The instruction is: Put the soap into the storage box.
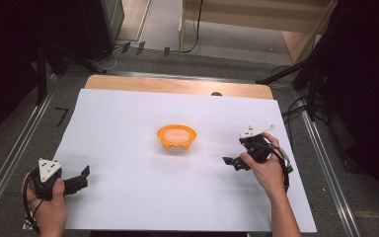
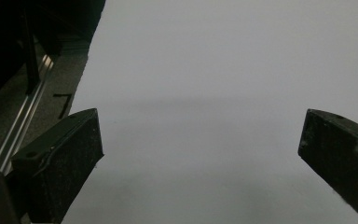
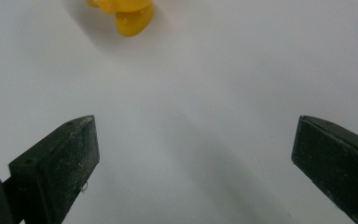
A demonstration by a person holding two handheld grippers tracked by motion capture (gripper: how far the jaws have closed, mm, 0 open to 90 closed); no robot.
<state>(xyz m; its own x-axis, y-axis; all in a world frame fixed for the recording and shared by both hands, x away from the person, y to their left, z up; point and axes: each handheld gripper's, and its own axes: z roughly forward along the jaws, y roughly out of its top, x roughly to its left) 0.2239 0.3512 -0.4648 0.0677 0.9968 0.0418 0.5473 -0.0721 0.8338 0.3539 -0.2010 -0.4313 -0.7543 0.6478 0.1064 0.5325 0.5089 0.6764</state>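
Left gripper and right gripper, both gaping wide and empty, rest on white sheet; orange bowl mid-sheet, untouched, contents possibly pale dough; grasp not yet begun.

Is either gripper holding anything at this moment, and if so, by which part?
Nothing is held. The left gripper and right gripper both stand open over the white sheet, and the orange bowl sits apart, untouched.
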